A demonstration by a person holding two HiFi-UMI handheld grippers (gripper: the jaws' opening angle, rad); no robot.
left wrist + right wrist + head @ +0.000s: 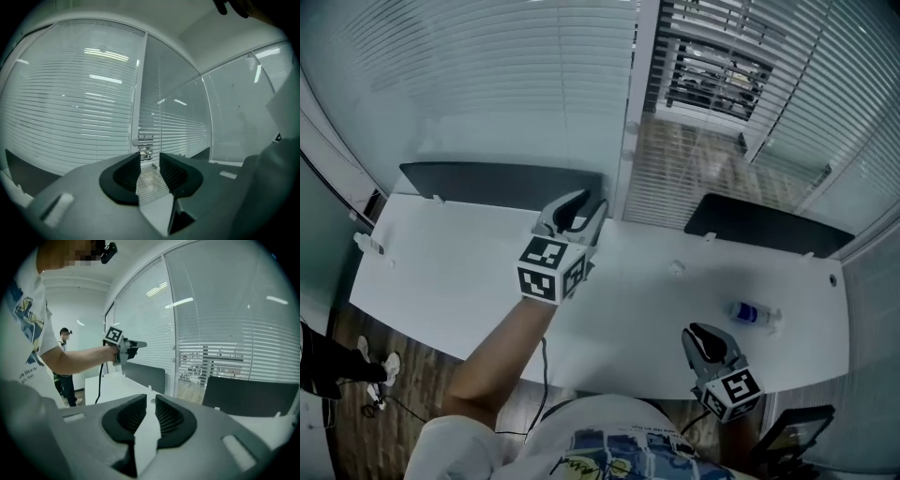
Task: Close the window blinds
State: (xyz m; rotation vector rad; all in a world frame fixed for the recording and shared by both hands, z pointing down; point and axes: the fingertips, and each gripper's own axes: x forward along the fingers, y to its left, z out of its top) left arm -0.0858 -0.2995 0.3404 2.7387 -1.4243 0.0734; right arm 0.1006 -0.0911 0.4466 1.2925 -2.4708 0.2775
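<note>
Window blinds point(487, 84): slats down along the glass wall, beyond the white desk point(459, 272).
2 grippers: left gripper point(589, 204) held level toward the blinds, jaws apart, nothing between; right gripper point(701, 335) low over the desk, jaws apart, empty. 1 water bottle point(754, 313) lies near it.

A long white table point(459, 262) stands against a row of tall windows point(487, 84). A white frame post point(637, 103) separates the panes. Two dark screens, left point(497, 185) and right point(769, 228), stand upright along the table's far edge. The floor point(417, 394) is dark wood plank. Strip lights point(105, 78) reflect in the glass. A plain white wall point(91, 310) closes one end.
</note>
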